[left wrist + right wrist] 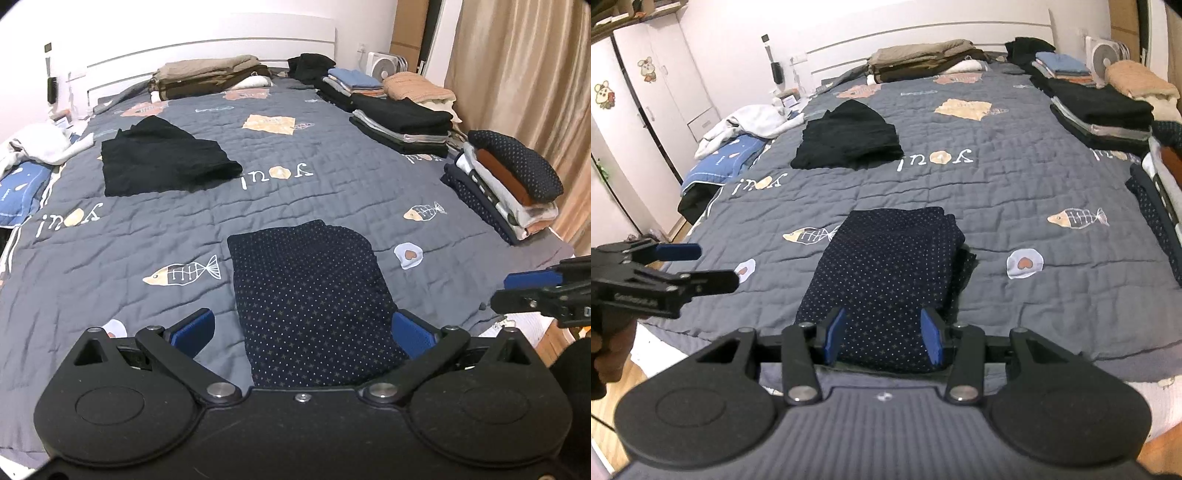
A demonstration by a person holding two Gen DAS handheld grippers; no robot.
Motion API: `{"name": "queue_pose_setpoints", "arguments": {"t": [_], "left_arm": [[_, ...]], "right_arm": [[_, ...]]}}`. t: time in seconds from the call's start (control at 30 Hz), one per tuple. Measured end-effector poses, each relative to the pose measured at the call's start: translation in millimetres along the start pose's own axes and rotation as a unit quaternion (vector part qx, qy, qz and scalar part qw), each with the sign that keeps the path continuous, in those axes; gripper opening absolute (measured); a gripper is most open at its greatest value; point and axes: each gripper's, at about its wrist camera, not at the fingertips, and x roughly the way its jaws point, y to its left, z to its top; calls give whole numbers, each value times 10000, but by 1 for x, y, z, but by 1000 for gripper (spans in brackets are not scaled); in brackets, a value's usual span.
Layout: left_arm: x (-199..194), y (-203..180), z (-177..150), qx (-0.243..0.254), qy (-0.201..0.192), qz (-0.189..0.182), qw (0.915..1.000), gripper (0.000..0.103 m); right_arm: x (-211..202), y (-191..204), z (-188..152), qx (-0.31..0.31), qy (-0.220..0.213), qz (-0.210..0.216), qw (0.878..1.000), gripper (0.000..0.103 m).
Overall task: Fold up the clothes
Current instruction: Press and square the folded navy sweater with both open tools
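Both tongs, left gripper (303, 328) and right gripper (882, 338), are hovering spread and empty over the folded navy star-dotted cloth garment (310, 295), so it's probably getting stacked next.

Navy dotted garment (310, 295) — folded flat, near bed edge.

White fan (381, 68) beside beige curtain (517, 74)
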Motion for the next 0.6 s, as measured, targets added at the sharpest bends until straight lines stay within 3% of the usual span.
{"name": "queue_pose_setpoints", "arguments": {"t": [0.2, 0.4, 0.6], "left_arm": [[2, -1, 5, -113, -55, 176, 9998, 103], [11, 10, 4, -440, 12, 311, 9985, 103], [40, 29, 12, -710, -120, 233, 9971, 103]], "right_arm": [[-6, -2, -2, -142, -33, 119, 9998, 44], [10, -18, 2, 115, 21, 437, 9990, 44], [27, -30, 6, 197, -2, 503, 9985, 44]]}}
